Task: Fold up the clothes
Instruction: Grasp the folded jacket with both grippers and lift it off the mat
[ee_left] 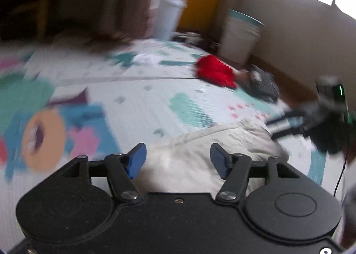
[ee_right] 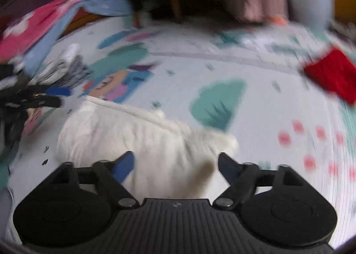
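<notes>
left gripper [ee_left: 178, 160]: black housing, two round discs, silver pivot screws, blue pads [ee_left: 136, 159] are noted. right gripper [ee_right: 175, 167]: black ribbed housing, matching discs and blue-tipped fingers [ee_right: 124, 166] are recorded.

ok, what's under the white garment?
The white garment lies on the patterned play mat, which shows all around it. Whatever lies beneath the cloth itself is covered.

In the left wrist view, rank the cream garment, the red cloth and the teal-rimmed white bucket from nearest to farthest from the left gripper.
1. Cream garment, directly ahead of the left gripper.
2. Red cloth, farther up the mat, right of centre.
3. Teal-rimmed white bucket, beyond it by the wall.
</notes>
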The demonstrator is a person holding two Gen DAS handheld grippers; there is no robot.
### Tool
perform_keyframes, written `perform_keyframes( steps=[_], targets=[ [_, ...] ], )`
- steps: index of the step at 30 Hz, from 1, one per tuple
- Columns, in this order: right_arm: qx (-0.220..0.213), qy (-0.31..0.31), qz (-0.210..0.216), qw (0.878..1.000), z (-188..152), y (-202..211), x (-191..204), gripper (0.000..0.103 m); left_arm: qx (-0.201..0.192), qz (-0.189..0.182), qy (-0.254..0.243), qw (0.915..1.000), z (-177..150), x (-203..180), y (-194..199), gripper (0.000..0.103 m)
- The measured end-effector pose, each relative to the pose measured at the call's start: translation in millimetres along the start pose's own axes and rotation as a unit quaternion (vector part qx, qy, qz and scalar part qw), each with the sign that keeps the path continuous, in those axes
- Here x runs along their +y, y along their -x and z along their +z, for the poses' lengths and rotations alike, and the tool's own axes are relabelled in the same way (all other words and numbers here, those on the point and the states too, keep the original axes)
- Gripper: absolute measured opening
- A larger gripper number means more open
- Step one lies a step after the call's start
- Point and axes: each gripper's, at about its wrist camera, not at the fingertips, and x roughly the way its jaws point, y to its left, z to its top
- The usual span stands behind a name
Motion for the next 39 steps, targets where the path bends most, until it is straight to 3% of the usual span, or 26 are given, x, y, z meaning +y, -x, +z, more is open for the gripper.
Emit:
perform_keyframes(
  steps=[5,9,11,13,17,18,19,22,27,31,34,39],
  targets=[
    [0.036,-0.144,0.018,0.989,-9,-18,-33,0.084,0.029,-0.013,0.147,0.9886,-27,25,-8,0.066],
    [0.055,-0.207,0.059,0.975,-15,-41,-44,0.084,0.06,-0.028,0.238,0.9691,-35,43,-34,0.066],
    [0.061,-0.222,0.059,0.971,-18,-50,-45,0.084,0.067,-0.033,0.284,0.956,-38,50,-45,0.066],
    [0.053,-0.232,0.062,0.969,-20,-55,-43,0.085,0.074,-0.051,0.311,0.9462,-41,50,-51,0.066],
    [0.043,-0.23,0.067,0.97,-19,-62,-36,0.085,0.088,-0.052,0.324,0.9404,-46,43,-63,0.066],
    [0.042,-0.233,0.074,0.969,-18,-64,-35,0.069,0.084,-0.051,0.33,0.9387,-46,43,-63,0.066],
    [0.045,-0.239,0.086,0.966,-17,-67,-34,0.058,0.084,-0.049,0.332,0.9383,-46,42,-63,0.058],
    [0.043,-0.22,0.083,0.971,-15,-72,-23,0.053,0.079,-0.056,0.346,0.9333,-52,44,-58,0.04],
    [0.05,-0.235,0.111,0.964,0,-71,-23,0.036,0.041,-0.079,0.402,0.9114,-66,48,-39,0.032],
    [0.048,-0.214,0.146,0.965,33,-56,-5,0.035,0.004,-0.094,0.45,0.888,-74,50,-9,0.032],
    [0.05,-0.197,0.17,0.964,59,-47,20,0.035,-0.032,-0.104,0.468,0.8768,-77,51,24,0.032],
    [0.043,-0.151,0.228,0.961,107,-41,87,0.035,-0.132,-0.097,0.487,0.8576,-73,55,115,0.032]
  ],
)
